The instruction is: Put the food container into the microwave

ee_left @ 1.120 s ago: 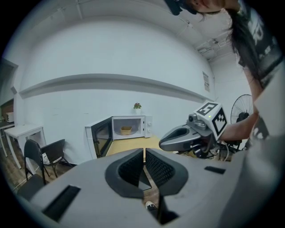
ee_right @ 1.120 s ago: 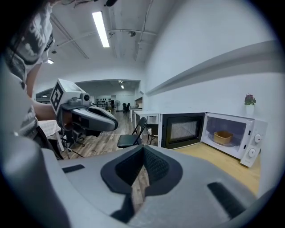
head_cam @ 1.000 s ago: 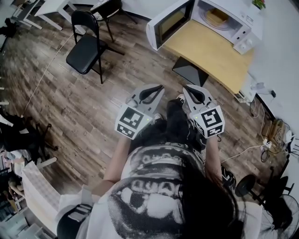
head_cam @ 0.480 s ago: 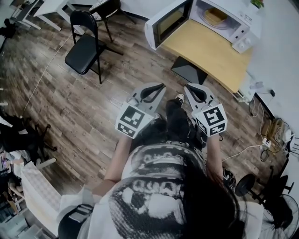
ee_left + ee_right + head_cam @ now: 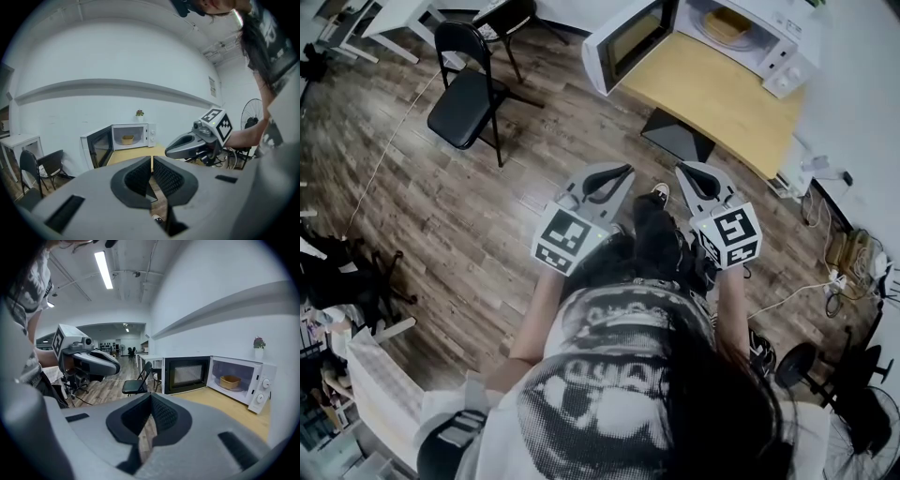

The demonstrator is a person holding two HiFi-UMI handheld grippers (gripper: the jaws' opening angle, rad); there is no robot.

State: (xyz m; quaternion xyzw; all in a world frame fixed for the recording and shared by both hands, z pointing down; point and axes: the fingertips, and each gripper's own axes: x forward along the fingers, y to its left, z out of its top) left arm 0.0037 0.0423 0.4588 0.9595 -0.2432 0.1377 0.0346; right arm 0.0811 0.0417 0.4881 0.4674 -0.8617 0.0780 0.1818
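Observation:
The white microwave (image 5: 741,28) stands open on a wooden table (image 5: 722,98), its door (image 5: 628,42) swung to the left. A tan food container (image 5: 727,23) sits on the turntable inside, also seen as the container (image 5: 127,139) and the container (image 5: 230,381) in the two gripper views. My left gripper (image 5: 617,175) and right gripper (image 5: 689,174) hang side by side over the floor, well short of the table. Both are shut with nothing in them: the left jaws (image 5: 152,161) meet at the tips, and so do the right jaws (image 5: 151,397).
A black folding chair (image 5: 469,94) stands on the wood floor to the left of the table. A dark panel (image 5: 680,141) sits under the table's near edge. Cables and a fan (image 5: 853,403) lie at the right by the wall. White desks (image 5: 403,19) are at far left.
The microwave and table have slid slightly toward the top of the head view. Both grippers stay shut in front of the body, barely shifted.

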